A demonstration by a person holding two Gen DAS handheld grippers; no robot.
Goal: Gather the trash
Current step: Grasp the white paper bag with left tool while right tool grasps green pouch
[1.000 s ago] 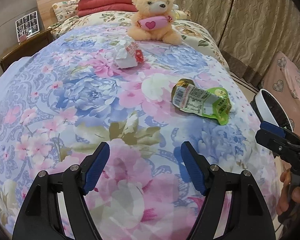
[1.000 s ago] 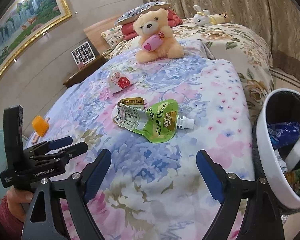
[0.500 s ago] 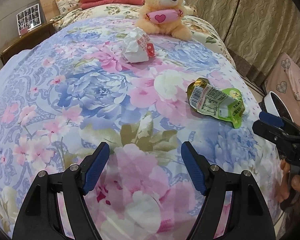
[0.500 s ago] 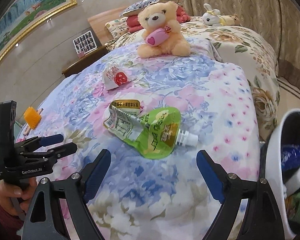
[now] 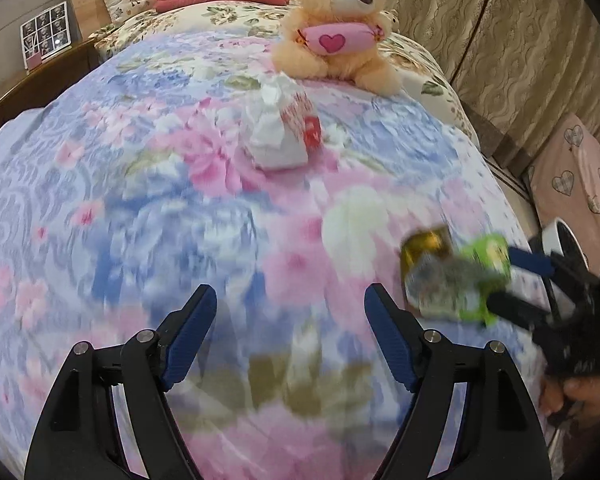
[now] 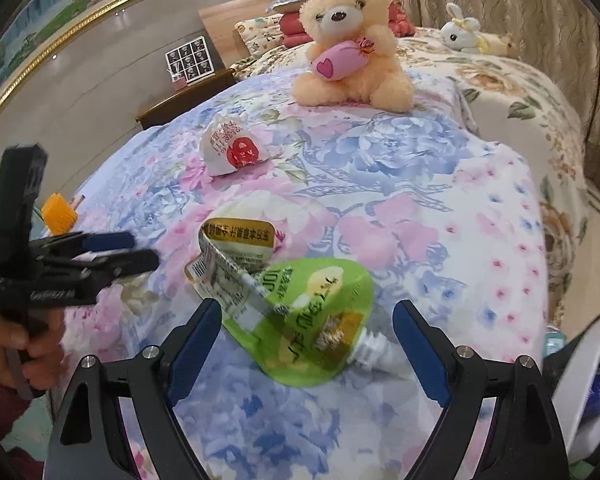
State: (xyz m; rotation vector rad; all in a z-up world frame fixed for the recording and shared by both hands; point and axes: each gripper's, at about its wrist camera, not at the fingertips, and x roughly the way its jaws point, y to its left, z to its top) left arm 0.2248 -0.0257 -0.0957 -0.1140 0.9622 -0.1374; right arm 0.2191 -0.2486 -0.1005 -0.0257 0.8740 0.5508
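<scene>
A flattened green drink pouch (image 6: pixel 320 300) with a white spout lies on the floral bedspread (image 6: pixel 400 184). My right gripper (image 6: pixel 308 312) stands open just over it, with the pouch between the fingertips and the pads apart from it. In the left wrist view the pouch (image 5: pixel 452 280) is blurred beside the right gripper (image 5: pixel 508 280). A crumpled white wrapper (image 5: pixel 280 136) with a red logo lies further up the bed, ahead of my left gripper (image 5: pixel 290 300). The left gripper's jaws are opening with nothing between them. The wrapper (image 6: pixel 232 148) also shows in the right wrist view, as does the left gripper (image 6: pixel 140 250).
A teddy bear (image 5: pixel 336 40) sits behind the wrapper, with pillows beyond it. A white bin (image 6: pixel 580 360) holding trash stands off the bed's right side. A small orange object (image 6: pixel 58 214) lies near the bed's left edge. A toy rabbit (image 6: pixel 464 32) rests on the far quilt.
Both grippers have moved forward over the bed. The pouch now sits between the right fingertips, and the wrapper is closer to the left gripper.
</scene>
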